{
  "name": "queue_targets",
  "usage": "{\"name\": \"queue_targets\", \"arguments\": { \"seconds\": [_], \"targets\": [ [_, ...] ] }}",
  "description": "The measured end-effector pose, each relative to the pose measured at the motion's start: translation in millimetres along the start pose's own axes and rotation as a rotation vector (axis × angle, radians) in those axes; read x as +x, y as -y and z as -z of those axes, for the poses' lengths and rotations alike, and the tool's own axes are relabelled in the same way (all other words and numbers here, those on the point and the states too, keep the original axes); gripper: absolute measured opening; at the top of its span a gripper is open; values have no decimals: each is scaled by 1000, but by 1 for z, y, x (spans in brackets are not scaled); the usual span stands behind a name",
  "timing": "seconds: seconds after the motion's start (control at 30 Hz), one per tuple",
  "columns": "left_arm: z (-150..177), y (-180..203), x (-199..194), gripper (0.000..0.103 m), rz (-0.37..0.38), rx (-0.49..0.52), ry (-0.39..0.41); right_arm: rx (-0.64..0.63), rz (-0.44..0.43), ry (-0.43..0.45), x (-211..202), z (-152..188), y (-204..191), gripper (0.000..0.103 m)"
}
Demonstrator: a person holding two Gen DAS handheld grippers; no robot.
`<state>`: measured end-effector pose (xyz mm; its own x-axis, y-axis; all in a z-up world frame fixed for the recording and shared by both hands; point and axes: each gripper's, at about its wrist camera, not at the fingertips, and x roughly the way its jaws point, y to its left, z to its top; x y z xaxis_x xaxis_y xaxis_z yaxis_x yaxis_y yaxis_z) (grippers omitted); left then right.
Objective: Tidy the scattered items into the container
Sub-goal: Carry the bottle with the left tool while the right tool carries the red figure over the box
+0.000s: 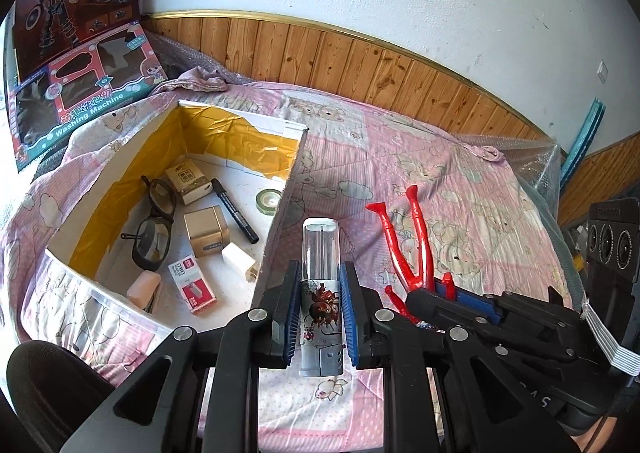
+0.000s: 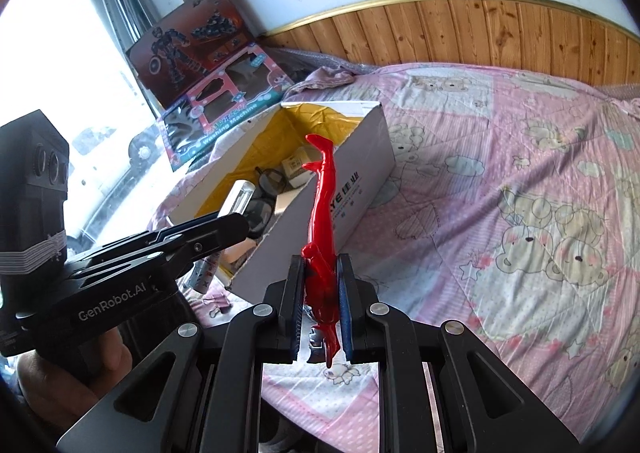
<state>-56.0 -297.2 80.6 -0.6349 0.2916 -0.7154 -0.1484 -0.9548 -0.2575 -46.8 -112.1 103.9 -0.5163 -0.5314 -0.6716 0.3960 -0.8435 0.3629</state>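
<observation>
My left gripper (image 1: 319,293) is shut on a clear tube with a printed label (image 1: 322,253), held upright just right of the box's near wall. The white cardboard box (image 1: 286,189) with yellow lining lies open on the bed; inside are glasses (image 1: 154,221), a black marker (image 1: 235,210), a tape roll (image 1: 269,200), small cartons and a staples pack. My right gripper (image 2: 320,293) is shut on a red plastic figure (image 2: 322,209), its legs pointing toward the box (image 2: 360,181). The left wrist view shows that figure (image 1: 412,237) and the right gripper (image 1: 460,295) beside the tube.
A pink quilt with bear prints (image 2: 520,193) covers the bed. Two toy boxes (image 1: 76,53) lean against the wall at the back left. Wood panelling (image 1: 360,69) runs behind the bed. A hand (image 2: 72,369) holds the left gripper.
</observation>
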Motion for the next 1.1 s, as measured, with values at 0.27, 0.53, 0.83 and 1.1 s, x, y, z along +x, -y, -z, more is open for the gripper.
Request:
{"name": "queue_targets", "arguments": {
  "seconds": [0.27, 0.53, 0.83, 1.1],
  "targets": [
    [-22, -20, -2, 20, -10, -23, 26, -44, -11, 7, 7, -26, -16, 16],
    [-40, -44, -5, 20, -33, -43, 48, -95, -25, 7, 20, -52, -35, 16],
    [-56, -88, -6, 20, -67, -105, 65, -149, -39, -6, 45, -78, -54, 16],
    [-71, -122, -3, 20, -94, -146, 84, -179, -55, -30, 73, -100, -63, 16]
  ]
}}
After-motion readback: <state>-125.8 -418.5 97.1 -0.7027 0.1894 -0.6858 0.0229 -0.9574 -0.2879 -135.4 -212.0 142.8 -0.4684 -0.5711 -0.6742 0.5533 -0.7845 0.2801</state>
